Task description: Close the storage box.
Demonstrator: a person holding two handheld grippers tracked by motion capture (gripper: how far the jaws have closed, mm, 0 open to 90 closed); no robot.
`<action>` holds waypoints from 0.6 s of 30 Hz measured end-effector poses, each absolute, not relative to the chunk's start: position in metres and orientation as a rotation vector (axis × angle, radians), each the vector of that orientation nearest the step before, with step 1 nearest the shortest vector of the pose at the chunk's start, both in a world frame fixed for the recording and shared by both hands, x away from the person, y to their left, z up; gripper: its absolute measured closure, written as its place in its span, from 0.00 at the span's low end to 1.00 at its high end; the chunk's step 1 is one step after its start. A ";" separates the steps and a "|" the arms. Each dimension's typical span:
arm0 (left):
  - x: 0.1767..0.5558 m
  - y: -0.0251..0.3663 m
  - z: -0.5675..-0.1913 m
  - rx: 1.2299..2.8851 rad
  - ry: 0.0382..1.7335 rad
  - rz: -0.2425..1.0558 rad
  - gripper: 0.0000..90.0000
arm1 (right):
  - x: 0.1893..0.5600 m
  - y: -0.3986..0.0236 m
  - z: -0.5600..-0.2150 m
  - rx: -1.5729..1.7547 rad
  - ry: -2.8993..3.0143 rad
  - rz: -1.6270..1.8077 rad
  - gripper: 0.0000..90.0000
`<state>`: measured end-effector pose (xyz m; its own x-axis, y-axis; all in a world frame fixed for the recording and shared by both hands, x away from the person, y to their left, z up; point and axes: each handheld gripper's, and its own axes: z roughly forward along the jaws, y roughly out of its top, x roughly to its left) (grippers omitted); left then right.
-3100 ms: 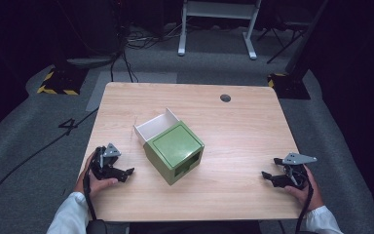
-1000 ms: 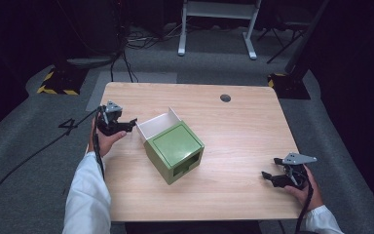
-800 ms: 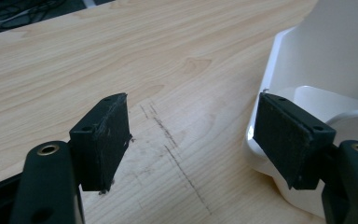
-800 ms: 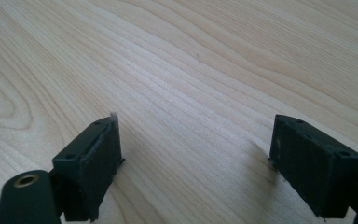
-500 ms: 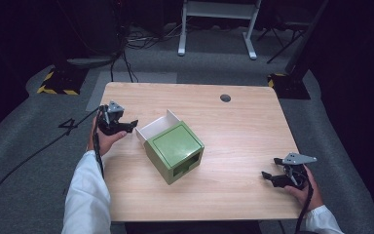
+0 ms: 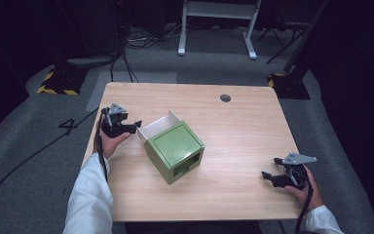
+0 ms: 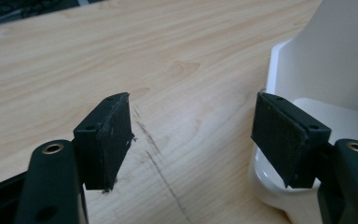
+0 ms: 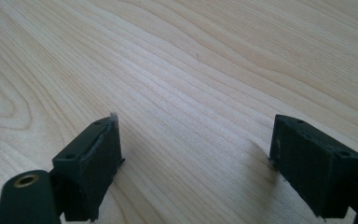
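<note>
From the high view, the left tool (image 6: 129,126) is held in a hand (image 6: 111,142) near the left edge of the wooden counter (image 6: 243,131), its jaws spread and pointing at the white drawer (image 6: 157,125) just ahead of them. That drawer sticks out of the back of a green box (image 6: 175,150), which sits farther along on the tool's right. The right tool (image 6: 269,176) rests low by the counter's right front corner, well apart from the box, jaws apart. In the left gripper view, the left tool (image 7: 193,140) stands wide open with bare wood between the jaws; the drawer's (image 7: 326,70) white wall and rounded rim are just beside the right-hand jaw. In the right gripper view, the right tool (image 8: 196,154) is likewise wide, holding nothing, close above the wood grain.
</note>
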<state>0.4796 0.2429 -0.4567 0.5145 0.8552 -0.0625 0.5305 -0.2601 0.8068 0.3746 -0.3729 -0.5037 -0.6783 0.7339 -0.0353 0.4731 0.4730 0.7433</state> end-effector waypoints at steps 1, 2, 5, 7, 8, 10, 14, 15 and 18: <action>0.479 0.242 -0.457 1.934 1.131 0.495 0.32 | 0.375 -0.373 -0.504 1.017 2.375 1.037 0.18; 0.479 0.240 -0.457 1.934 1.125 0.489 0.32 | 0.375 -0.373 -0.504 1.017 2.376 1.037 0.18; 0.479 0.236 -0.455 1.935 1.103 0.485 0.32 | 0.375 -0.373 -0.504 1.018 2.376 1.037 0.18; 0.478 0.232 -0.454 1.950 1.084 0.478 0.33 | 0.375 -0.373 -0.504 1.018 2.376 1.037 0.18; 0.478 0.231 -0.453 1.959 1.072 0.474 0.33 | 0.375 -0.373 -0.504 1.017 2.376 1.037 0.18; 0.476 0.228 -0.453 1.965 1.065 0.470 0.33 | 0.375 -0.373 -0.504 1.017 2.375 1.037 0.18; 0.470 0.220 -0.450 2.002 1.023 0.489 0.33 | 0.375 -0.373 -0.504 1.017 2.376 1.037 0.18; 0.469 0.219 -0.450 2.006 1.011 0.499 0.33 | 0.375 -0.373 -0.504 1.018 2.376 1.037 0.18; 0.462 0.214 -0.447 2.022 0.993 0.504 0.33 | 0.375 -0.373 -0.504 1.017 2.375 1.037 0.18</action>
<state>0.4622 0.2143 -0.4470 0.6107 0.7919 0.0019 0.4686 -0.3633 0.8053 0.3746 -0.3729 -0.5037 -0.6783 0.7340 -0.0354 0.4731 0.4731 0.7432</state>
